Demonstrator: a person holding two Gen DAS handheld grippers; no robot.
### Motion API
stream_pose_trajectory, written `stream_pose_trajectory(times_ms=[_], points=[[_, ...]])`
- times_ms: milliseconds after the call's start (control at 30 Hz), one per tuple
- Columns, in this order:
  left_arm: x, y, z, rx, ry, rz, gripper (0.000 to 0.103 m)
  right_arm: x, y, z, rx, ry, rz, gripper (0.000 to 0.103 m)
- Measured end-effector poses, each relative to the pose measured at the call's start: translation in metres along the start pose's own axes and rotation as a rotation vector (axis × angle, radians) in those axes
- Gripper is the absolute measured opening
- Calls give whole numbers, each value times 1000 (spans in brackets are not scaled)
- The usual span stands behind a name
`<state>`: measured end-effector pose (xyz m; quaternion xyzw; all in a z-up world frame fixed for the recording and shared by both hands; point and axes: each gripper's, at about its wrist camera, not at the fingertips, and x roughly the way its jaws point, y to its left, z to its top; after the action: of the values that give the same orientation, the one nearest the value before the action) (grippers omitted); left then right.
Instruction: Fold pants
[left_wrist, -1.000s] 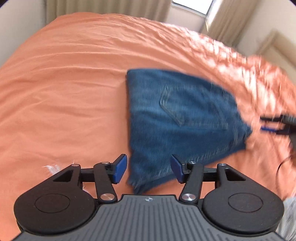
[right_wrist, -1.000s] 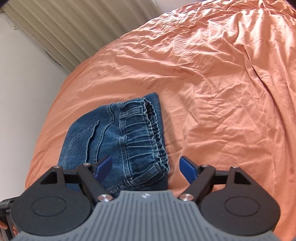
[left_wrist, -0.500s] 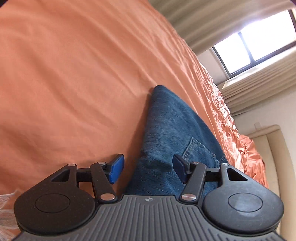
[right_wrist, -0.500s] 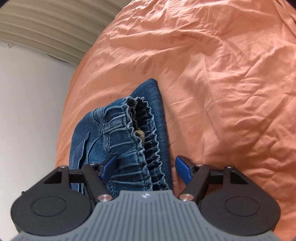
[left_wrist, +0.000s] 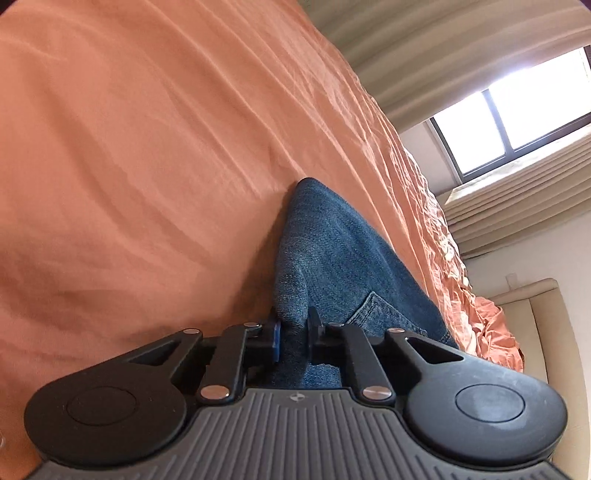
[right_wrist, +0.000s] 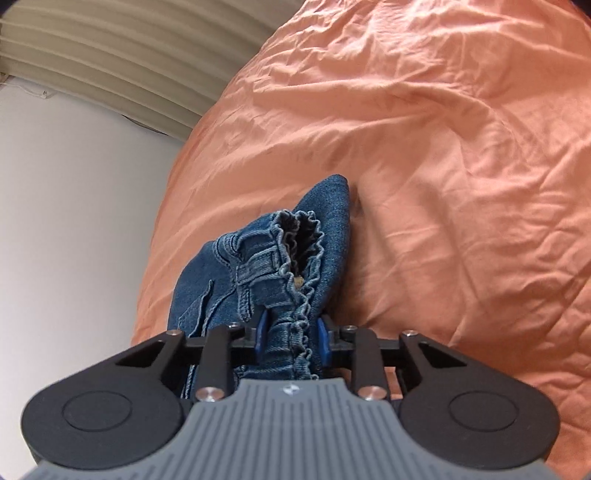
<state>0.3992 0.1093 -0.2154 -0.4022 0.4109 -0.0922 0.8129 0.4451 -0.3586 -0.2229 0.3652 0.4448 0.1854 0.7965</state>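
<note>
left tool (left_wrist: 294, 330): closing, cloth pinched | right tool (right_wrist: 291, 334): closing, cloth pinched

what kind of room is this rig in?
Most likely a bedroom: a bed under an orange bedsheet, a curtained window, a padded beige headboard. Folded jeans lie on the sheet.

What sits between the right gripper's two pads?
The jeans' elastic waistband, bunched between the pads of the closing right gripper, seen in the right wrist view.
</note>
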Motion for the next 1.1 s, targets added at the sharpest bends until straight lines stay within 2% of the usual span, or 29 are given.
stream_pose_trajectory(times_ms=[133,233,367,467,600,800,933,1100], points=[[-24,-18,-1,63,-37,26,8,-18,48,-2,-103,-31,-25,20],[-48,-24,3,94,-49,12,8,-31,89,-9,-176,-45,-19,19],[-91,-17,21,84,-91,-19,8,-33,134,-21,-232,-54,7,19],[-125,-13,43,111,-103,-11,8,-23,162,-33,-247,-52,48,19],[-171,-6,79,163,-113,36,8,9,197,-52,-239,-30,102,19],[-227,-4,120,276,-114,156,8,64,227,-87,-165,17,198,19],[-234,8,130,321,-96,228,8,104,231,-109,-119,44,221,19],[-209,48,120,307,-49,271,8,140,220,-130,-123,73,154,19]])
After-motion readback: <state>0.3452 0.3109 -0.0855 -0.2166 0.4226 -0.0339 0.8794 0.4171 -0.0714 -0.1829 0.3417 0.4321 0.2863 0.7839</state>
